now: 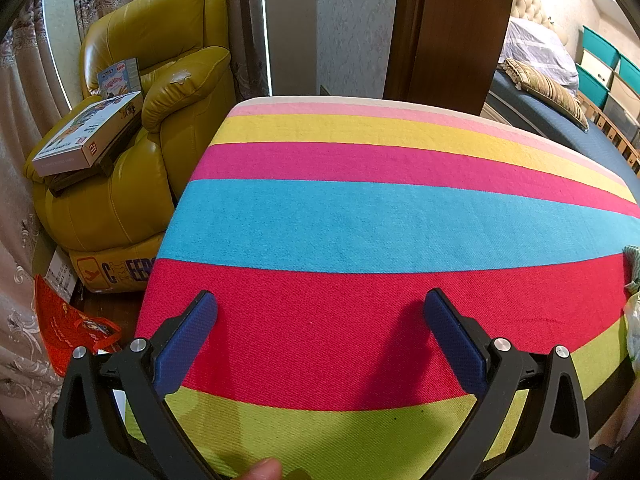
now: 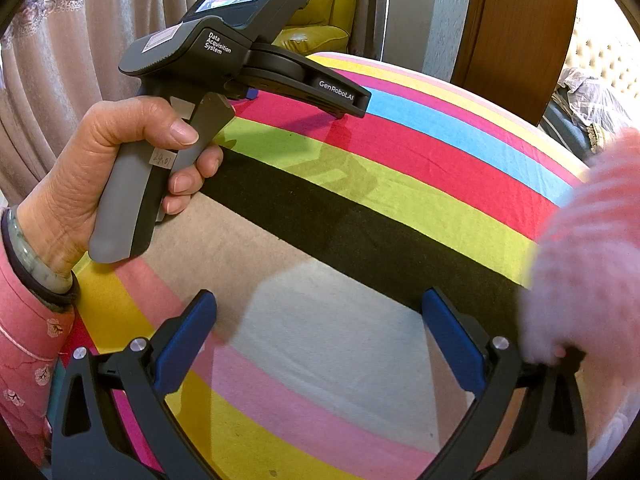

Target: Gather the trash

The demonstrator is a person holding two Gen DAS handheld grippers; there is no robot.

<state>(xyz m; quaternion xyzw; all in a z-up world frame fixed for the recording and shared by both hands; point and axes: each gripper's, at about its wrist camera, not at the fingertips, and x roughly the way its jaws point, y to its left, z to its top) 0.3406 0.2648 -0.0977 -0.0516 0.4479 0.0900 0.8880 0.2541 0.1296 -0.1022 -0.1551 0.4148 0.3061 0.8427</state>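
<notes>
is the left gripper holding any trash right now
No, the left gripper has its jaws spread wide with only the striped cloth showing between them.

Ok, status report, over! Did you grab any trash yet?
Left gripper open, empty. Right gripper open, empty. Only striped cloth below, no trash grabbed. Nothing blocking.

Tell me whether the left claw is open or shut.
Open. In the left wrist view the left claw has its two blue-padded fingers spread wide apart, with only the striped multicoloured cloth showing between them, nothing gripped.
</notes>
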